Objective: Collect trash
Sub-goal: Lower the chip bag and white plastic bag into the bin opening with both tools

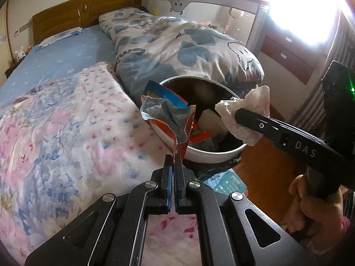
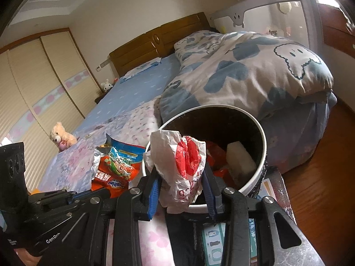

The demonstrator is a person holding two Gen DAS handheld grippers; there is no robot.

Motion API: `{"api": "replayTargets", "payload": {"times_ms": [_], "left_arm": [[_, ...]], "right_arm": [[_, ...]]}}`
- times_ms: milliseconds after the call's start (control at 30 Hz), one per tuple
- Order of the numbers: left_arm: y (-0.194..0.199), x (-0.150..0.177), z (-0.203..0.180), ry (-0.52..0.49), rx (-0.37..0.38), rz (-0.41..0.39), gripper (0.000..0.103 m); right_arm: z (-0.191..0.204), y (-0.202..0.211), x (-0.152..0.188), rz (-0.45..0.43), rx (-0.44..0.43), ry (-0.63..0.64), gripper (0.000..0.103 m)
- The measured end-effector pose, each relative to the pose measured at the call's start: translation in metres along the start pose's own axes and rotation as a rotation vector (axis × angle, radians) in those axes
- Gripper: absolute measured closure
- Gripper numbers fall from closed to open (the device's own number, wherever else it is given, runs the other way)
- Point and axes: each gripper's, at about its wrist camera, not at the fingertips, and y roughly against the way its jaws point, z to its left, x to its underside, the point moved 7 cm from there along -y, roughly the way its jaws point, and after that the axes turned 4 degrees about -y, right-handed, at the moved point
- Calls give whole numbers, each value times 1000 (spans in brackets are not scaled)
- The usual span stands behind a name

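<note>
My left gripper [image 1: 173, 158] is shut on the bottom edge of a torn orange snack wrapper [image 1: 168, 119], which stands up beside the near rim of the round white trash bin [image 1: 213, 157]. From the right wrist the wrapper [image 2: 115, 168] hangs left of the bin [image 2: 264, 141], with the left gripper [image 2: 86, 194] below it. My right gripper [image 2: 180, 173] is shut on a crumpled white paper bag with red print [image 2: 177, 166], held over the bin's near rim. In the left wrist view the right gripper [image 1: 238, 116] carries that paper [image 1: 248, 108] above the bin's right side.
The bin, lined in black, holds a white foam block [image 2: 239, 157] and orange scraps. It stands against a bed with a floral quilt [image 1: 66, 122] and a bunched cloud-print duvet [image 1: 188, 51]. A teddy bear [image 2: 61, 137] sits on the bed. Wood floor [image 2: 321, 166] lies to the right.
</note>
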Motion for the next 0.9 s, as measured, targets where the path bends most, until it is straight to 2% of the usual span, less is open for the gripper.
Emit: {"api": "replayTargets", "payload": {"times_ms": [333, 900], "left_arm": [[-17, -16, -9, 2, 31, 18, 102], [-37, -45, -22, -42, 20, 19, 102]], "right_arm": [[-14, -8, -13, 1, 10, -12, 68], [-37, -23, -31, 26, 41, -12, 68]]}}
